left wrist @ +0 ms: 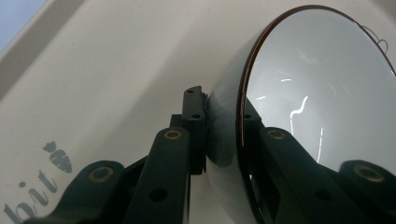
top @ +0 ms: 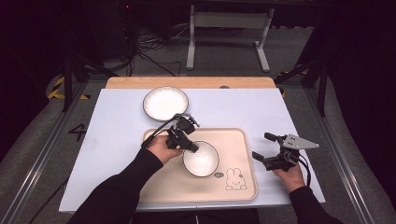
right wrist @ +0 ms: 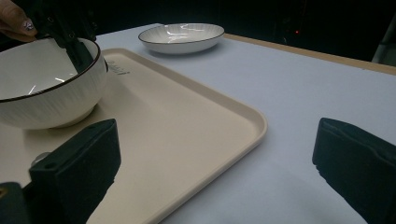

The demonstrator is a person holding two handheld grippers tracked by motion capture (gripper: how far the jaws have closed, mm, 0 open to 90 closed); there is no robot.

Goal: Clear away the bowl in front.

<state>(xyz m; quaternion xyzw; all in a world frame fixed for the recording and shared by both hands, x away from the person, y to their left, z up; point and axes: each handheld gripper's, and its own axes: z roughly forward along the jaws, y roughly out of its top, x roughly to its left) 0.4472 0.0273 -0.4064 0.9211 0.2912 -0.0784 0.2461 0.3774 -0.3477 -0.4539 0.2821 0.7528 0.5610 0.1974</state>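
Observation:
A white bowl with a dark rim (top: 201, 159) sits on the beige tray (top: 168, 182), near its middle. My left gripper (top: 192, 147) is shut on the bowl's near-left rim, one jaw inside and one outside the wall. In the left gripper view the bowl (left wrist: 322, 93) wall is pinched between the black jaws of that gripper (left wrist: 223, 112). My right gripper (top: 262, 146) rests on the table right of the tray, jaws wide apart and holding nothing. In the right gripper view, the bowl (right wrist: 46, 93) appears to rest on the tray (right wrist: 187, 121) beyond the right gripper (right wrist: 215, 158).
A shallow white plate (top: 165, 103) stands on the white table surface behind the tray; it is also in the right gripper view (right wrist: 182, 37). The tray carries a rabbit drawing (top: 236, 179) at its near right corner. Bare table lies right of the tray.

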